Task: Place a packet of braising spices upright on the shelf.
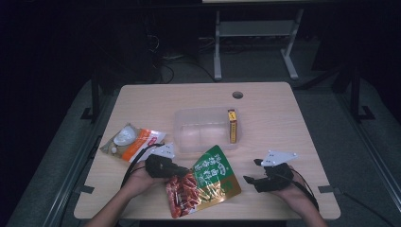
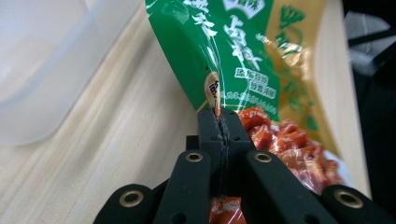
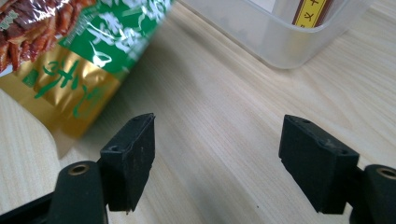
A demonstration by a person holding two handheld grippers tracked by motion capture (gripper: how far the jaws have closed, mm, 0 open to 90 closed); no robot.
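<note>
Currently the left gripper (image 1: pixel 176 169) pinches the edge of the green-and-gold snack bag (image 1: pixel 208 182), jaws pressed together on the foil; in the left gripper view the bag's (image 2: pixel 243 60) edge is squeezed into a fold between the black jaws, red snack picture just beyond them. Bag sits at the near middle of the wooden table (image 1: pixel 279 123), tilted, its far corner just beside the clear plastic bin (image 1: pixel 182 125), red end toward the near edge. Right gripper (image 1: pixel 249 179) rests to the right of the bag, near it but apart, jaws spread with nothing between them; right gripper view shows bare wood between the two jaws, bag (image 3: pixel 79 51) at the left, bin (image 3: pixel 261 37) farther off. Inside the bin a yellow-and-brown box (image 1: pixel 232 126) stands on edge against the right wall. A white-and-orange packet (image 1: pixel 132 140) lies at the left, near the left hand (image 1: pixel 139 182), cable looping over it.
</note>
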